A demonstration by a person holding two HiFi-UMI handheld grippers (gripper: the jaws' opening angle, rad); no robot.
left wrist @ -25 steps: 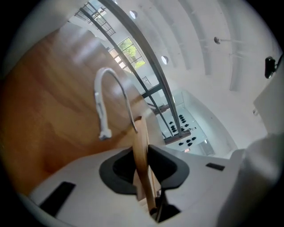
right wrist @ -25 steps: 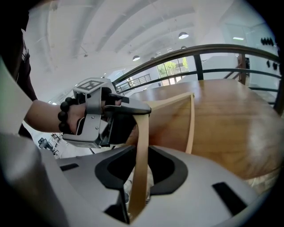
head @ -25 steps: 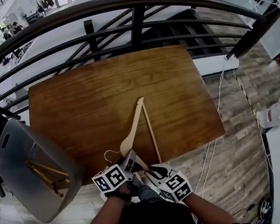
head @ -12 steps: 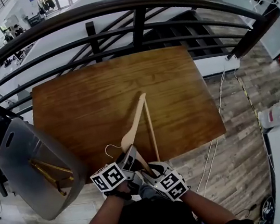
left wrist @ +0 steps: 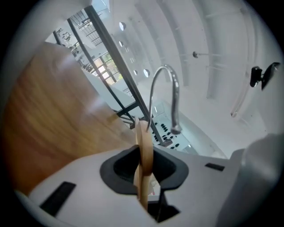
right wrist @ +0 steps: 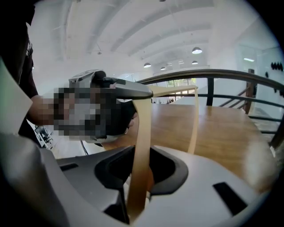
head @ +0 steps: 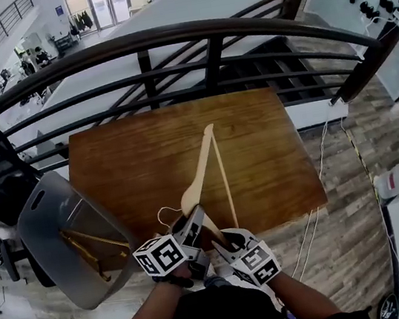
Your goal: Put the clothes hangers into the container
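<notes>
The light, stiff wooden hanger (head: 199,166) hangs over the table's (head: 133,165) near edge, the left gripper (head: 193,225) clamped by its hook and the right gripper (head: 224,241), jaws just closed further, pinching its arm.

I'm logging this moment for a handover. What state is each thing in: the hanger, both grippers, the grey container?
left gripper: jaws shut on the wooden hanger near its hook.
right gripper: jaws just closed further, gripping the same hanger's arm.
wooden hanger: held by both grippers at its near end.
grey container: open-topped, another hanger inside.
</notes>
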